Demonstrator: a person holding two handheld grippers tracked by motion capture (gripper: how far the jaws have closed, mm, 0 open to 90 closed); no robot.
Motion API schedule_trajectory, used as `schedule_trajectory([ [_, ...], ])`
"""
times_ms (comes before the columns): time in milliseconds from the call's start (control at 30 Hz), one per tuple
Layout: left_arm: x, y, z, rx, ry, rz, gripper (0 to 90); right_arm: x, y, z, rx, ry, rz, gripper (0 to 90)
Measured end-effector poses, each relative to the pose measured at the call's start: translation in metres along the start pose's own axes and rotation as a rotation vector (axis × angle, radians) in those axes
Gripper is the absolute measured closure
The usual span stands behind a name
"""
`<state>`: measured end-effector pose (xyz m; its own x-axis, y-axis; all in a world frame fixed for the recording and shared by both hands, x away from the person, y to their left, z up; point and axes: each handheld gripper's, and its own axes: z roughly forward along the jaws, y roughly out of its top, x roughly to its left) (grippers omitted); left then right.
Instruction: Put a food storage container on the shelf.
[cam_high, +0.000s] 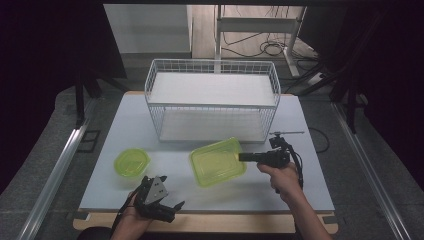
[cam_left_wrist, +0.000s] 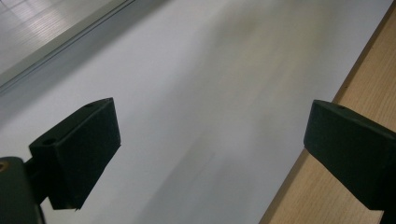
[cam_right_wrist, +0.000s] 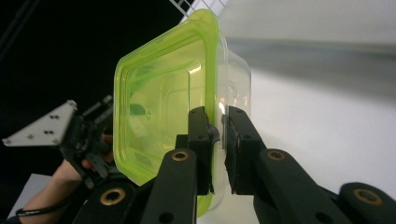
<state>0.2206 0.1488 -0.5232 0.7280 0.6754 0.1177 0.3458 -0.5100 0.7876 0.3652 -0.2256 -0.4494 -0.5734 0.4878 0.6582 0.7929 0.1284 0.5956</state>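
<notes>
A square clear container with a lime-green lid hangs a little above the white table top, in front of the wire rack. My right gripper is shut on its right rim. In the right gripper view the jaws pinch the rim of the square container, with the lid side turned left. A small round green-lidded container rests on the table at the left. My left gripper is at the table's front edge, held in a hand. Its jaws stand wide apart over bare table, nothing between them.
A white wire rack with two shelves stands at the back middle of the table. A wooden strip runs along the front edge. The other hand and its gripper show at the left of the right gripper view.
</notes>
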Motion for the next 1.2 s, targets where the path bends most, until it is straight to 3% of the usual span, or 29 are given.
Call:
schedule_trajectory([
  [667,-0.002,0.000,0.001,0.006,-0.008,0.005,3.5,0.036,0.060,-0.024,-0.119,0.008,-0.023,81.8],
  [967,-0.002,0.000,0.002,0.010,-0.008,0.017,3.5,0.052,0.091,-0.031,-0.158,-0.014,-0.048,81.8],
  [1200,-0.002,0.000,0.002,0.003,-0.009,0.006,3.5,0.056,0.115,-0.032,-0.186,-0.041,-0.047,81.8],
])
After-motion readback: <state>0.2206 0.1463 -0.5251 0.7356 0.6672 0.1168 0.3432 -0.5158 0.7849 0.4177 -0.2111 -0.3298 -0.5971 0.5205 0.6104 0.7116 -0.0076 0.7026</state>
